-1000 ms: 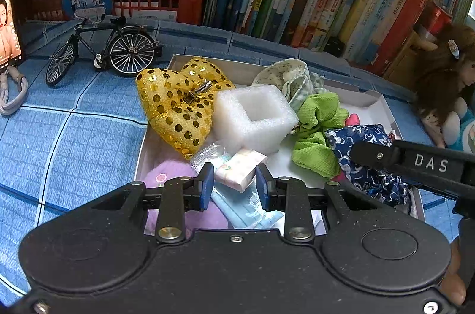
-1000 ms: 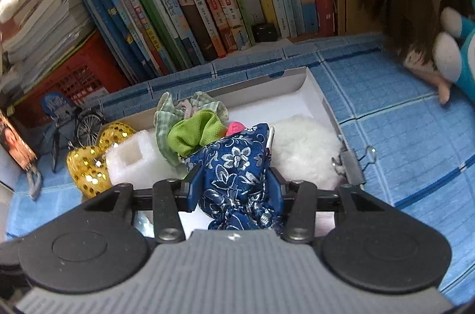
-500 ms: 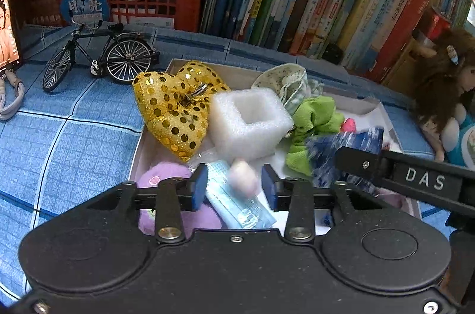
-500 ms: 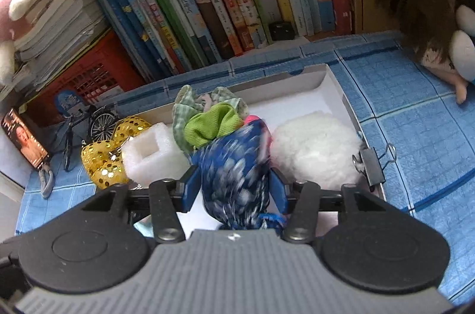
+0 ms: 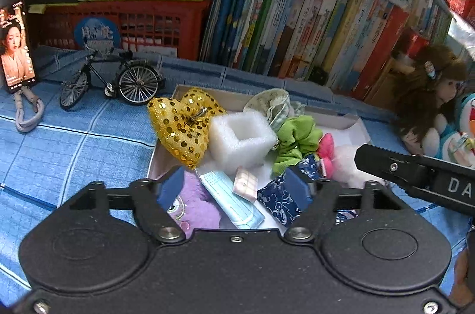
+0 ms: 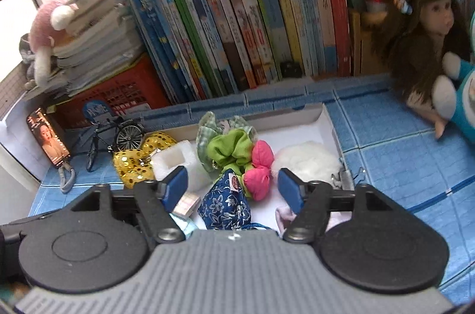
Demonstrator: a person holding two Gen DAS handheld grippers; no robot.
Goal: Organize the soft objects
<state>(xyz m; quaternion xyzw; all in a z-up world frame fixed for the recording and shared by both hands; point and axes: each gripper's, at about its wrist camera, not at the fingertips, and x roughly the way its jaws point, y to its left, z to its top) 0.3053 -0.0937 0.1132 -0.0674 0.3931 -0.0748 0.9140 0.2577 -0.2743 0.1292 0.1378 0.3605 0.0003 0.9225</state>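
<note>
A white cardboard box (image 6: 325, 118) (image 5: 356, 130) holds soft things: a gold sequin heart (image 5: 184, 127), a white foam block (image 5: 242, 136), a green scrunchie (image 6: 228, 147), a pink cloth piece (image 6: 259, 165), a white fluffy ball (image 6: 308, 162), a purple plush (image 5: 196, 204), a light blue face mask (image 5: 234, 201) and a small pink tissue pack (image 5: 245, 187). A blue floral pouch (image 6: 225, 204) (image 5: 277, 198) lies in the box's near part. My left gripper (image 5: 234, 189) is open above the mask and tissue pack. My right gripper (image 6: 233, 188) is open above the pouch.
A row of upright books (image 6: 252, 26) and a red crate (image 5: 124, 26) stand behind the box. A model bicycle (image 5: 112, 79) and a phone (image 5: 16, 47) are at the left. A doll (image 6: 421, 29) and a blue plush (image 6: 466, 94) sit at the right on the blue checked cloth.
Both grippers opened and pulled up and back. The right let go of the blue floral pouch, the left let go of the pink tissue pack; both now lie in the box.
</note>
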